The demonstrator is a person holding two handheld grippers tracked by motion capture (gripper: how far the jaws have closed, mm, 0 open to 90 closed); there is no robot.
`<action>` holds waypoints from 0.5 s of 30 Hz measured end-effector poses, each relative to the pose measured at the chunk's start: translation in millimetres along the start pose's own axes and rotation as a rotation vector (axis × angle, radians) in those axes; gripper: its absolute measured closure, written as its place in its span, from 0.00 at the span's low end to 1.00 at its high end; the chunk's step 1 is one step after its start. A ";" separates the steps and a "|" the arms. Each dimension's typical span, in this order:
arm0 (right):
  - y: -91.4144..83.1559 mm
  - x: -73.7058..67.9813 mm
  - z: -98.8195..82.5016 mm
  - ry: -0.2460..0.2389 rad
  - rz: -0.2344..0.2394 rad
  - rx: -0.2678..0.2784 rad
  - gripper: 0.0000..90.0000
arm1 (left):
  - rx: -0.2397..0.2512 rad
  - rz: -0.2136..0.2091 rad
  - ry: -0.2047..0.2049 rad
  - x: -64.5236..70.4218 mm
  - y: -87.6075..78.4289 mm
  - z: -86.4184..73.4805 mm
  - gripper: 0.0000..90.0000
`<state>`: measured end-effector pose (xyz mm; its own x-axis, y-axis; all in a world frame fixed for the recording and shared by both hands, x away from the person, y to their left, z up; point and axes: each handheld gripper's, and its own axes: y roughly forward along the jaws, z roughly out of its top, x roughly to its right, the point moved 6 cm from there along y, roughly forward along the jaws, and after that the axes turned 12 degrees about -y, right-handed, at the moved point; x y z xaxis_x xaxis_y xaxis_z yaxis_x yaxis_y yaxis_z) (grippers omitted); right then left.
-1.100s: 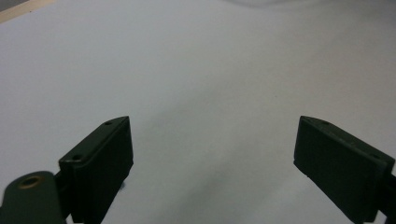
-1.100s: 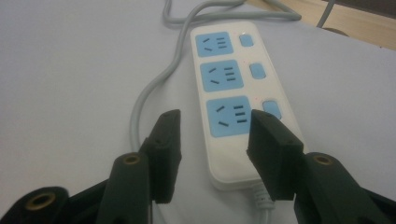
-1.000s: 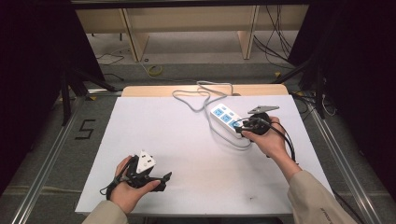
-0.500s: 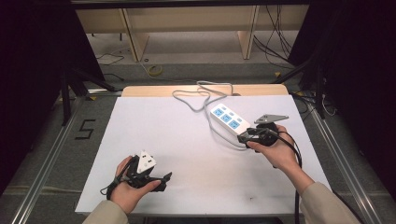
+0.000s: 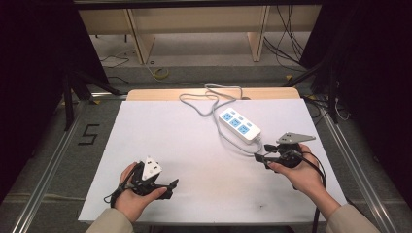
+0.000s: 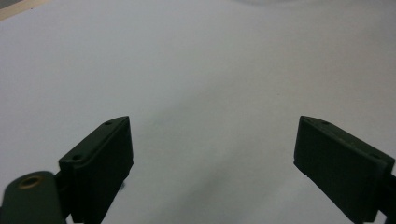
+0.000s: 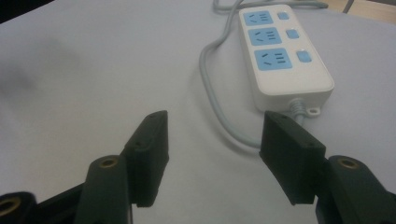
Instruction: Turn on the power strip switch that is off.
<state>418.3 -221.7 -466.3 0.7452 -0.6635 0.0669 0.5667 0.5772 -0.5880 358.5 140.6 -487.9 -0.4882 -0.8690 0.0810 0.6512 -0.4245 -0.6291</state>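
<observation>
A white power strip [image 5: 239,125] with three blue sockets lies on the white table [image 5: 184,145], right of centre. Its grey cable [image 5: 209,97] loops toward the far edge. My right gripper [image 5: 261,158] sits just short of the strip's near end, pointing left. In the right gripper view the right gripper [image 7: 215,140] is open, its jaws have just been opening, and nothing lies between them. The power strip [image 7: 285,60] and cable [image 7: 217,112] lie ahead of it. My left gripper [image 5: 167,187] rests near the front left edge. In its own view the left gripper [image 6: 212,154] is open over bare table.
The table's wooden far edge [image 5: 209,93] shows behind the white sheet. Metal rails [image 5: 58,155] run along both sides of the table. Wooden shelving legs [image 5: 136,39] and loose cables [image 5: 282,39] stand on the floor beyond.
My right hand has drawn back from the power strip's near end toward the near right, and its jaws have spread wider. The left hand and the strip have stayed put.
</observation>
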 end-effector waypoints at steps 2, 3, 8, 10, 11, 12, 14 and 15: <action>-5.2 -2.5 -5.6 -0.007 0.002 0.008 0.47 | -0.004 0.000 0.000 -0.2 0.1 -0.3 0.12; -7.9 -3.9 -8.1 -0.005 0.000 0.010 0.46 | -0.004 0.000 0.000 0.0 0.2 -0.3 0.12; -19.3 -9.0 -16.3 -0.012 -0.009 0.030 0.46 | -0.003 -0.002 0.002 1.5 0.0 0.5 0.13; -22.0 -11.3 -18.8 -0.017 -0.010 0.041 0.46 | 0.001 -0.002 0.003 2.3 -0.3 1.2 0.13; -22.9 -12.1 -19.8 -0.018 -0.011 0.045 0.45 | 0.000 -0.003 0.005 2.6 -0.5 1.3 0.13; -24.0 -12.9 -20.6 -0.020 -0.011 0.048 0.45 | -0.001 -0.004 0.010 2.6 -0.7 1.2 0.13; -25.6 -14.3 -21.9 -0.021 -0.012 0.051 0.45 | 0.000 -0.006 0.009 2.7 -0.7 0.9 0.13; -26.1 -14.5 -22.2 -0.025 -0.012 0.056 0.45 | -0.001 -0.005 0.009 2.5 -0.9 0.8 0.13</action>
<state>384.9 -237.7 -469.8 0.7466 -0.6587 0.0937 0.5936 0.5959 -0.5408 357.1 138.6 -486.5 -0.4968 -0.8644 0.0769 0.6481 -0.4285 -0.6295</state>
